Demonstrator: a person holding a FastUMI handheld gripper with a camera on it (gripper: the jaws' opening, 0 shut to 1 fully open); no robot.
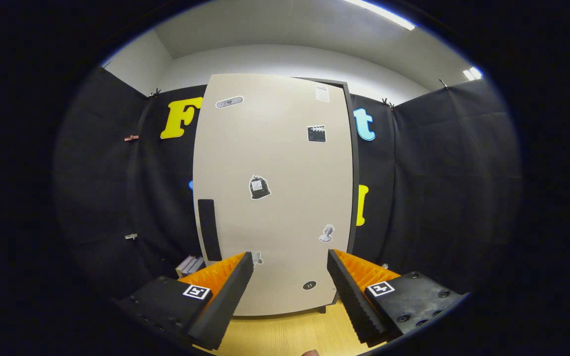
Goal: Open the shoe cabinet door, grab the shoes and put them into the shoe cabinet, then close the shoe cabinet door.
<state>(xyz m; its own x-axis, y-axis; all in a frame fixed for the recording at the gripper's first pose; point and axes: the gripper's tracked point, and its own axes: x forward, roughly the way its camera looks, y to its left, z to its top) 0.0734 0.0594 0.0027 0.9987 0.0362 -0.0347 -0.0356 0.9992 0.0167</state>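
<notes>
I see the shoe cabinet (pixel 272 198) standing upright straight ahead of the gripper (pixel 290 262), its pale door (pixel 285 163) shut and facing me. A dark vertical handle (pixel 209 230) sits near the door's left edge, just beyond my left finger. I count 6 small stickers (pixel 260 187) scattered over the door. The gripper's 2 fingers (pixel 225 301) are spread wide apart with nothing between them, and the lower part of the door shows in the gap. Under the fingers is a light wooden floor (pixel 285 336). A small stack of books (pixel 189 265) lies by the cabinet's lower left corner, against the black cloth wall (pixel 438 188).
</notes>
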